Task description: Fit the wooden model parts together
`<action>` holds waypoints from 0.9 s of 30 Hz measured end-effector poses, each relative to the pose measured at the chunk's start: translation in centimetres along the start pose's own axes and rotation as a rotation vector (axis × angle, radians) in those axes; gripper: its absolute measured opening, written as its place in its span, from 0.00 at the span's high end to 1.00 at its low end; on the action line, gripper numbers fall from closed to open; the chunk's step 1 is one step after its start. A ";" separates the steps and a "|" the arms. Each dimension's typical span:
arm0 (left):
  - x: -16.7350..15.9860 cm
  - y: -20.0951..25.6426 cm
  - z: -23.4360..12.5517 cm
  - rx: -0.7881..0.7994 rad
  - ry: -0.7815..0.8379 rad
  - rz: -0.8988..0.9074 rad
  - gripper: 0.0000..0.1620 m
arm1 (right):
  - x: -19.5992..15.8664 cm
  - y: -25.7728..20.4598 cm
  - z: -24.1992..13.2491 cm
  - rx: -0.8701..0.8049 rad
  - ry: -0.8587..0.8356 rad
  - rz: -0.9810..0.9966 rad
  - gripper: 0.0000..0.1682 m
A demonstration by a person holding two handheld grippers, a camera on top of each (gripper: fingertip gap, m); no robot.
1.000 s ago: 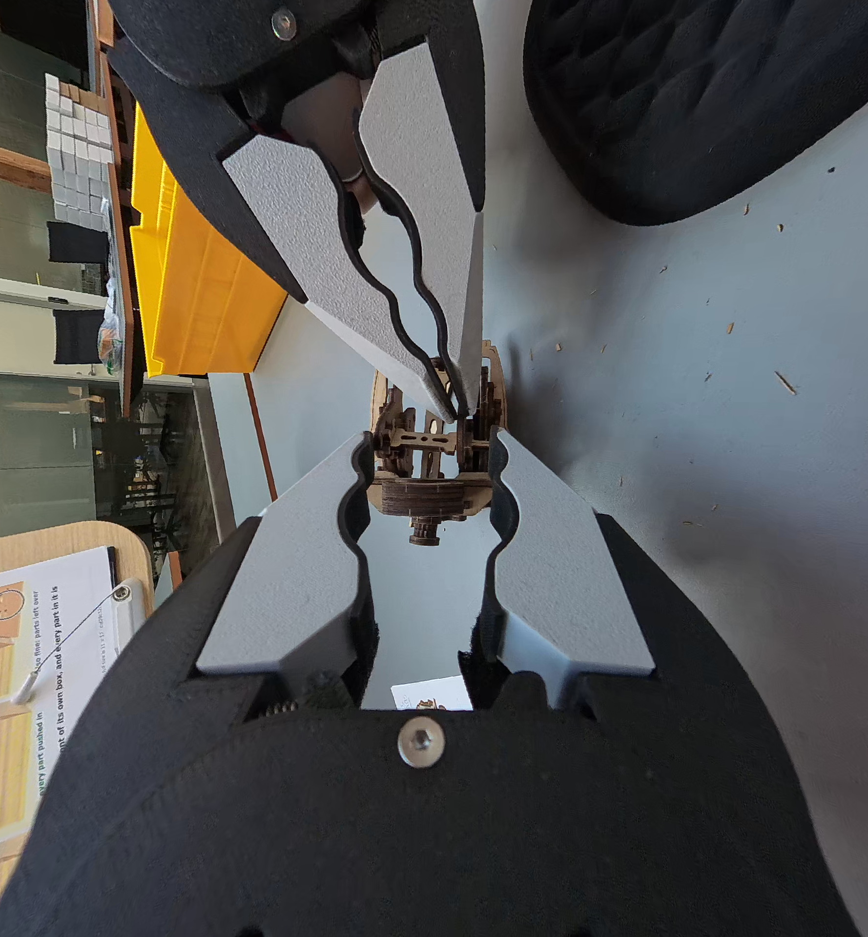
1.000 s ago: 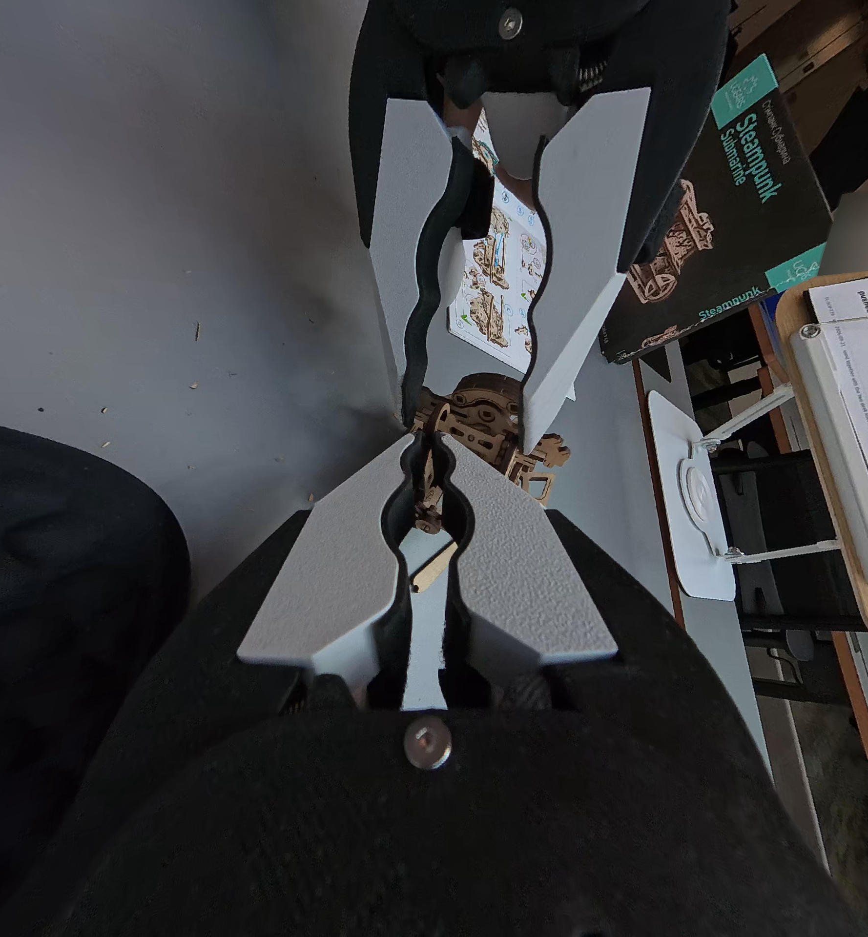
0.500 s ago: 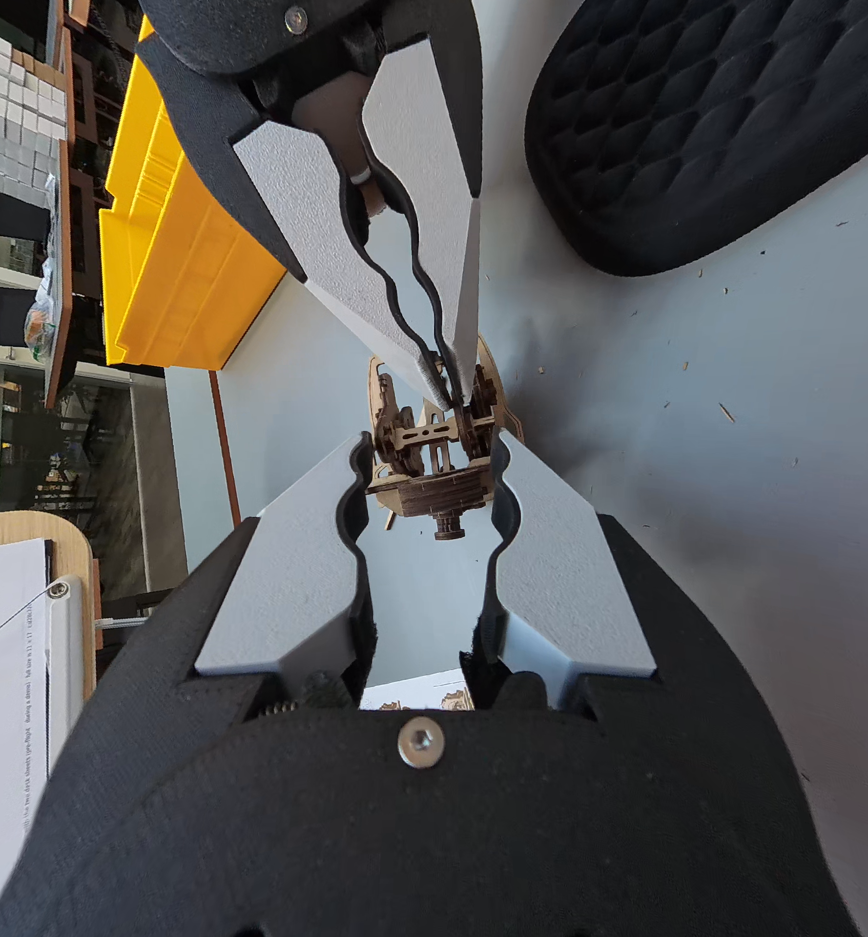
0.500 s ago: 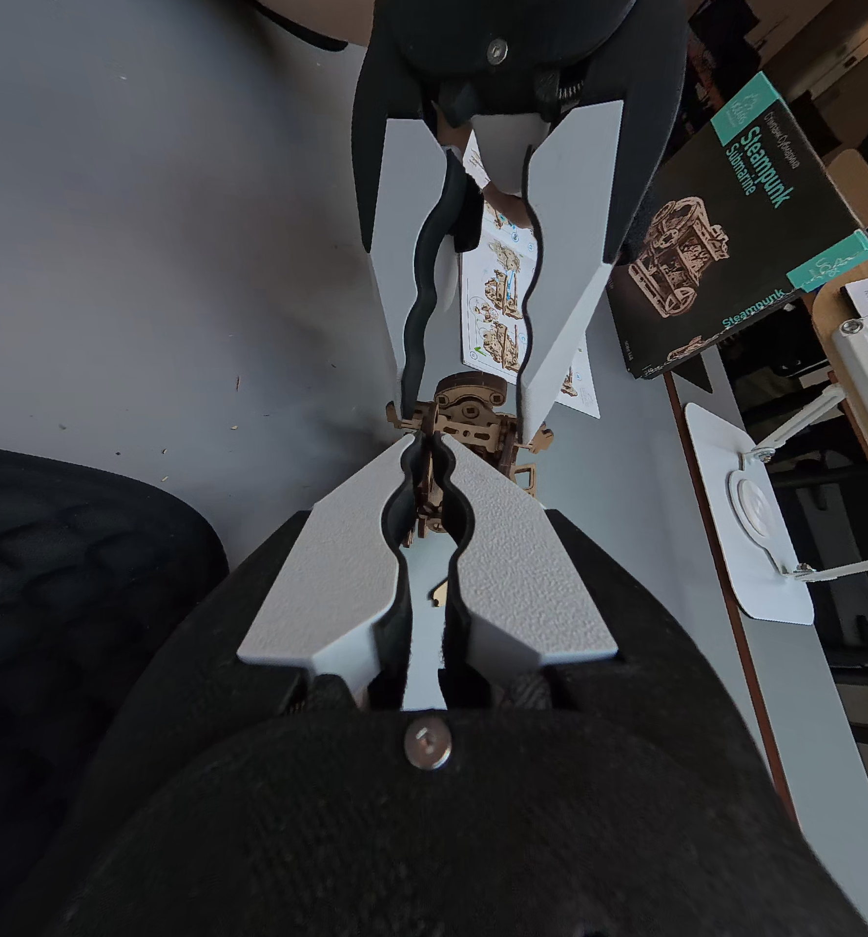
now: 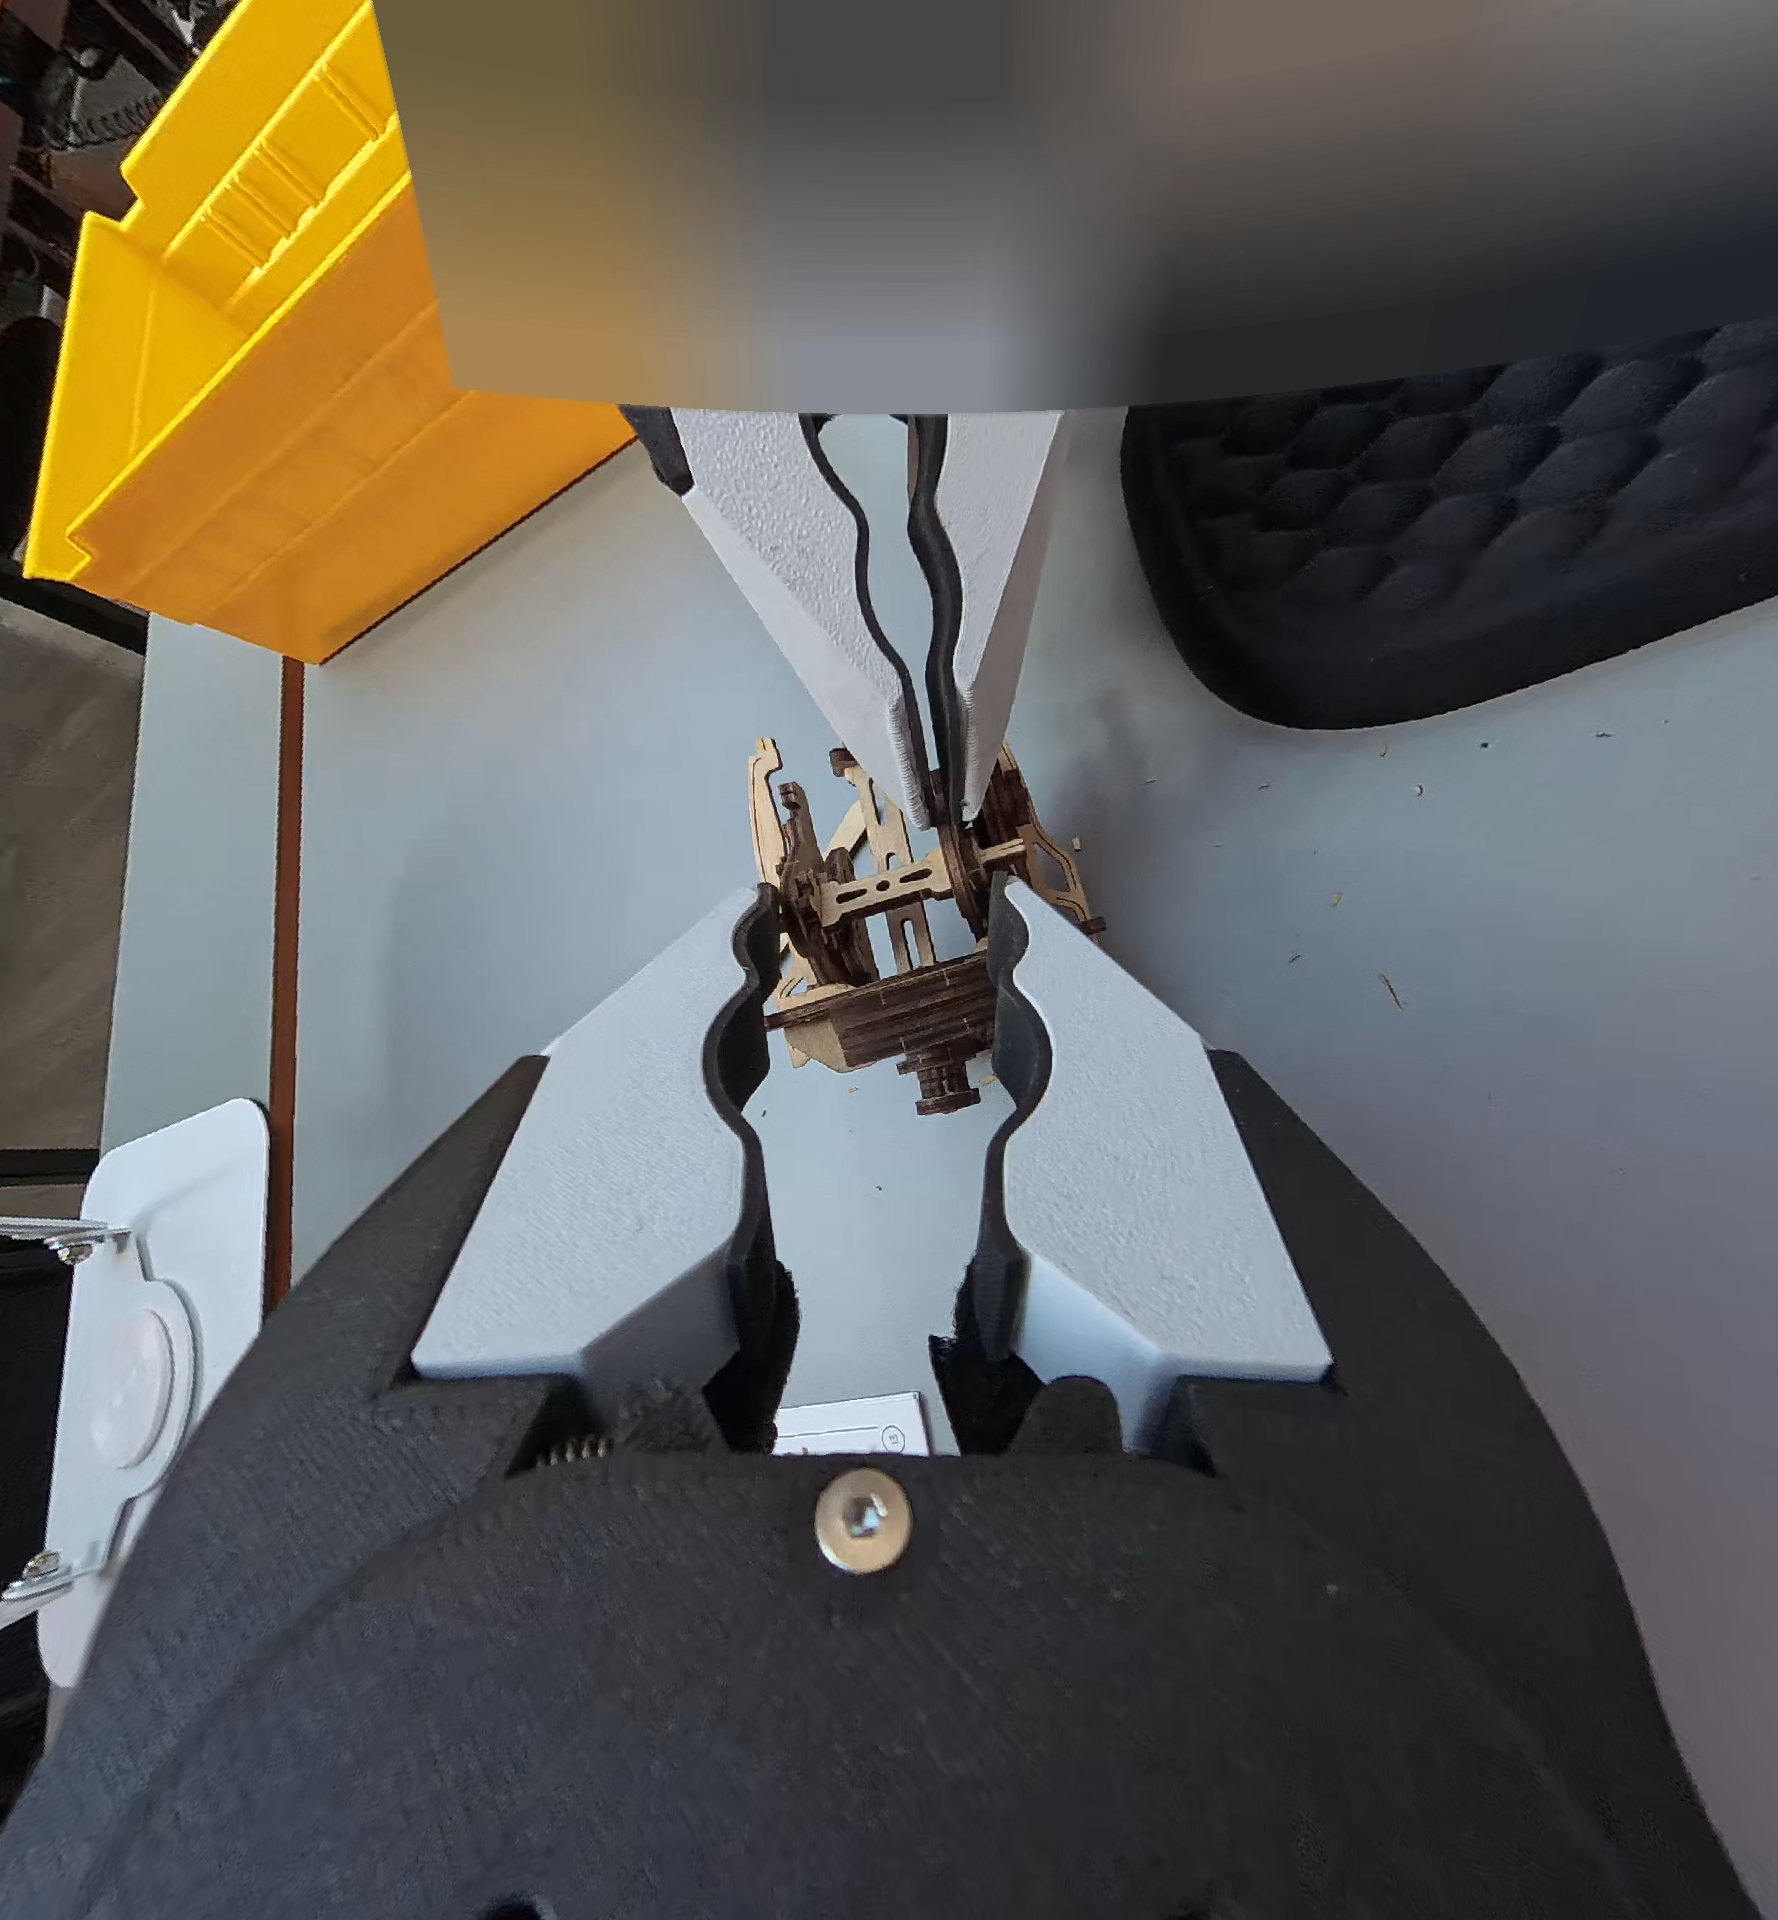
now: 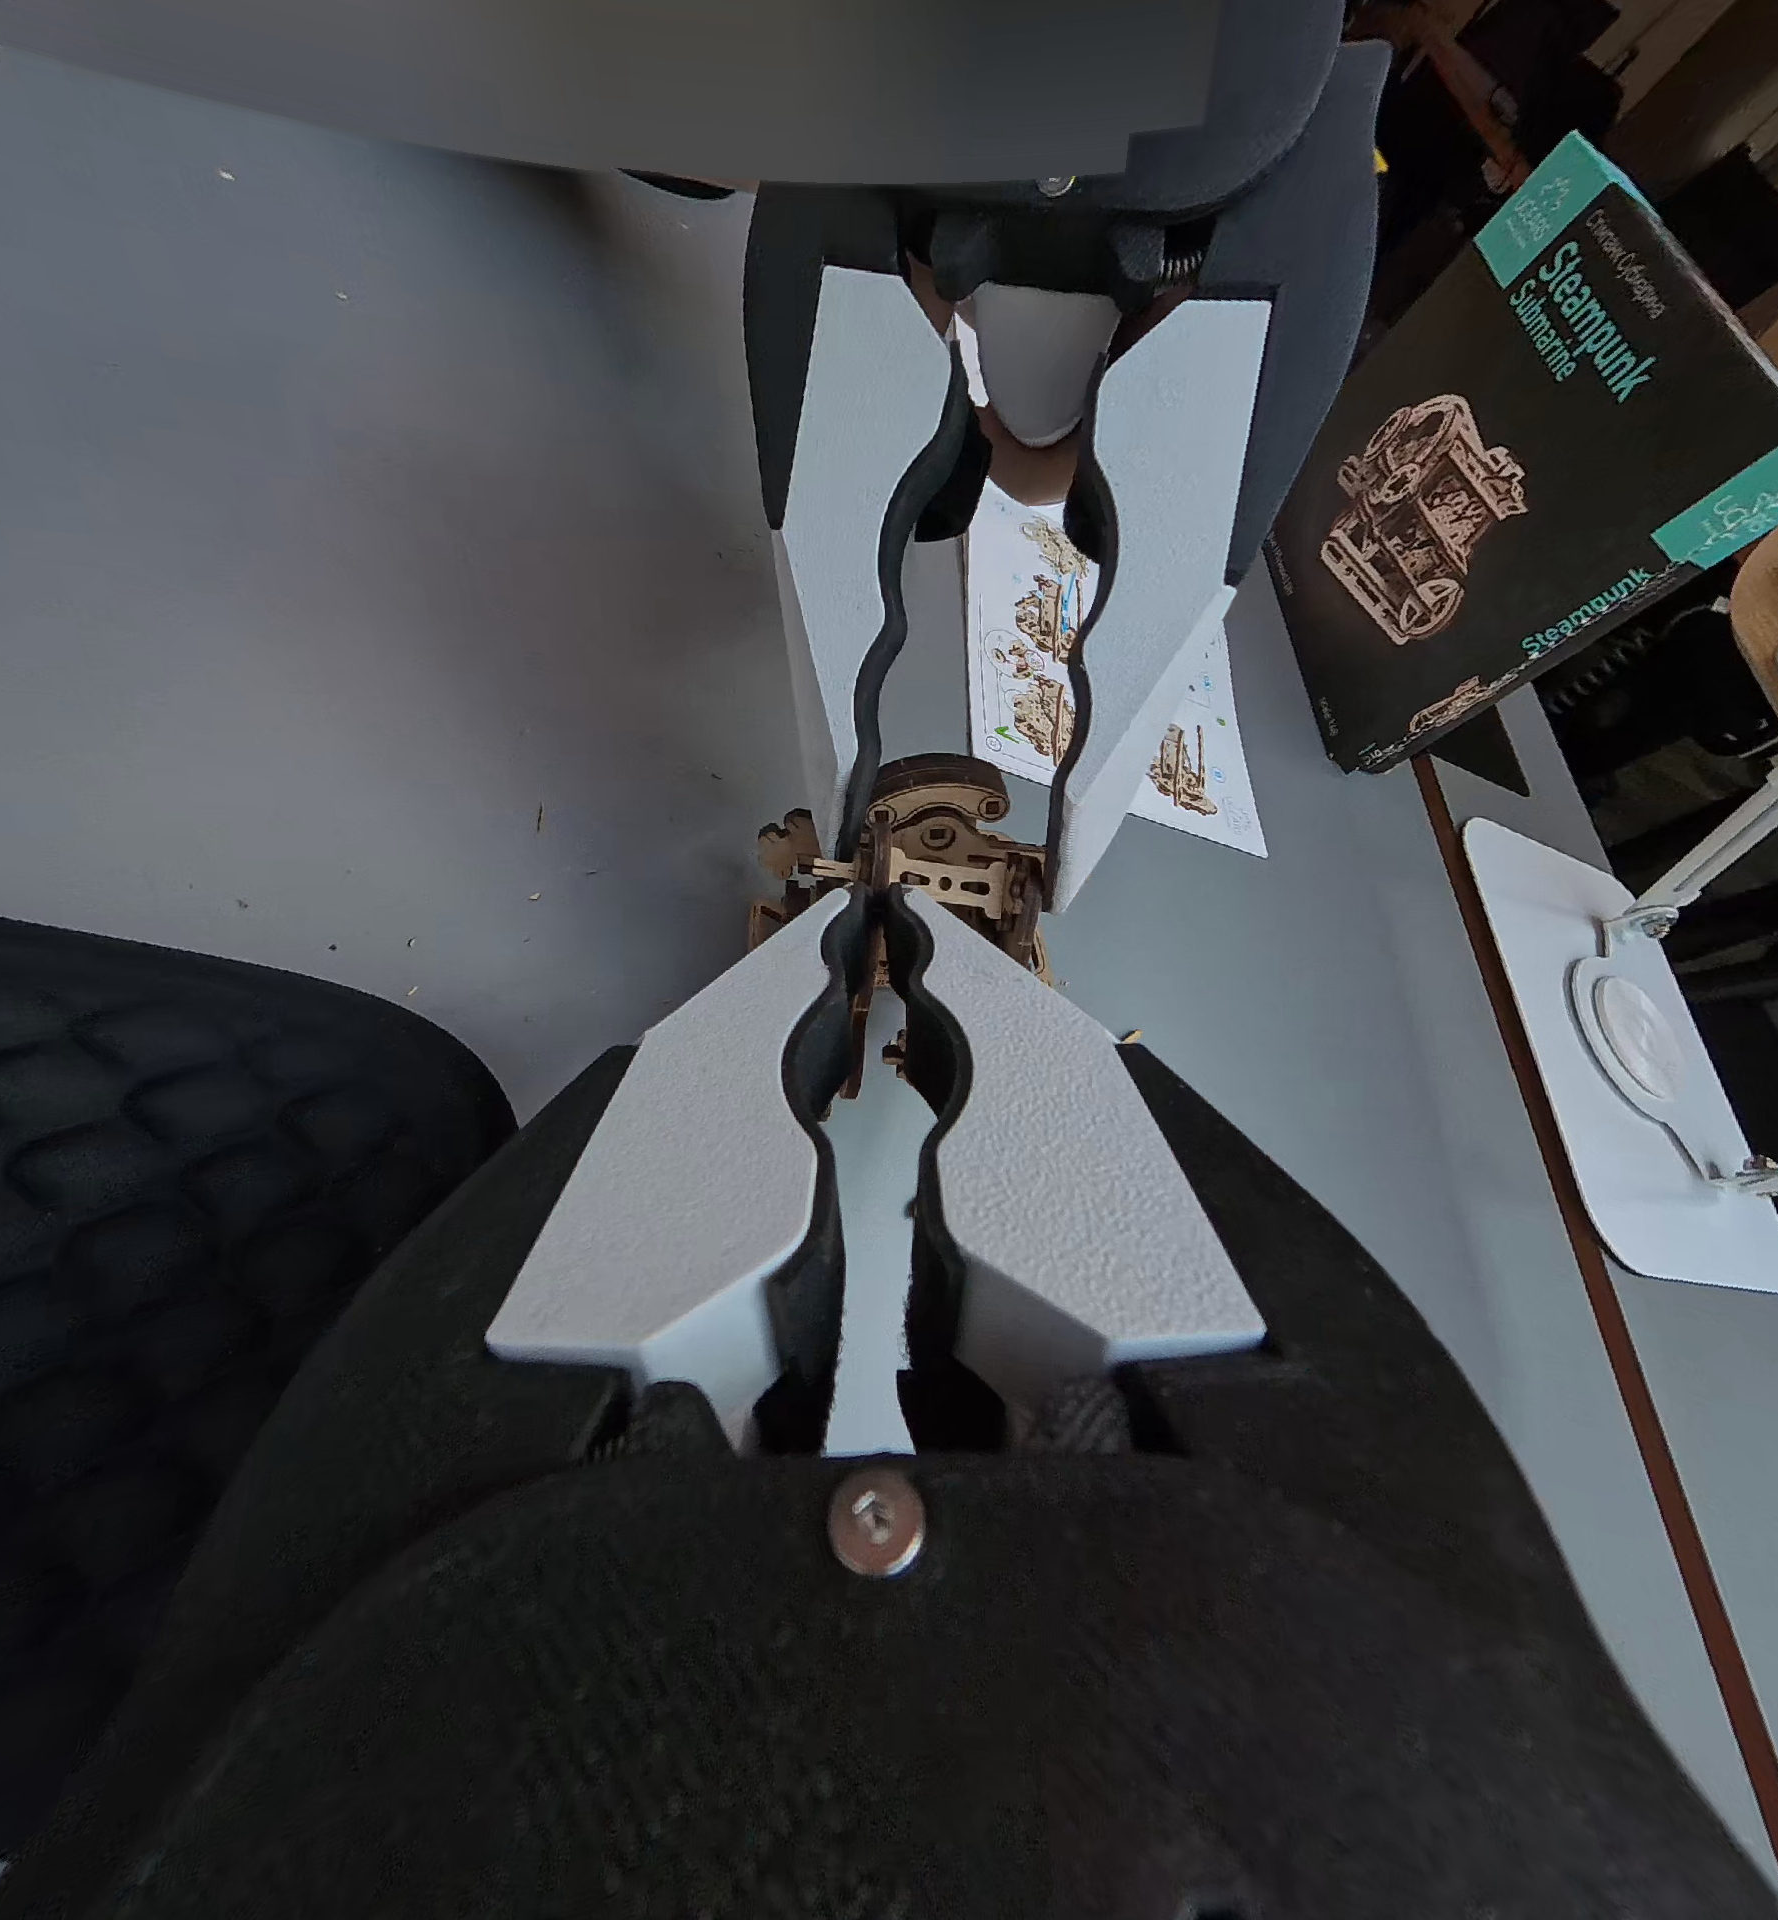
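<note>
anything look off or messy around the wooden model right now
Mostly tidy. Small wood splinters lie scattered on the grey tabletop beside the brown laser-cut wooden model, which sits tilted between the left gripper and the right gripper. No visible breakage.

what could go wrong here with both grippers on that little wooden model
1. The right gripper pinches one thin wooden part of the wooden model; twisting could snap it.
2. The left gripper holds the model only at its fingers' ends, so pushing might make it slip or turn.
3. Held above the table, it would drop if released.
</note>
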State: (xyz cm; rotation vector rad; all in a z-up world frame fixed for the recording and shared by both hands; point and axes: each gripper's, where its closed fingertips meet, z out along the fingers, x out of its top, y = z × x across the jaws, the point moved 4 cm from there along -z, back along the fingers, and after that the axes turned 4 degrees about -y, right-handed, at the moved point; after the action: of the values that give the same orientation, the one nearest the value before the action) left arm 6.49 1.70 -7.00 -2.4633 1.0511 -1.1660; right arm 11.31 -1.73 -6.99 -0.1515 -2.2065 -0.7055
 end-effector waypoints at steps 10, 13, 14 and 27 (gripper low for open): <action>-0.1 -0.4 -0.2 -0.054 0.059 -0.153 0.77 | 0.0 0.7 -0.6 0.098 0.084 0.221 1.00; 0.2 -0.6 -0.5 -0.092 0.102 -0.219 0.81 | 0.1 1.2 -1.1 0.175 0.138 0.370 1.00; 0.3 -0.7 -0.7 -0.098 0.116 -0.234 0.84 | 0.1 1.2 -1.2 0.210 0.156 0.417 1.00; -0.3 0.0 -0.2 -0.117 0.111 -0.232 0.82 | -1.0 2.3 -1.7 0.198 0.110 0.519 0.98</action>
State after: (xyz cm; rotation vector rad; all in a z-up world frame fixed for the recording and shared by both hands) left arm 6.24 1.93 -7.00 -2.6974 0.9025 -1.3593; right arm 13.82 -0.61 -5.82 -0.5466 -1.9936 -0.2016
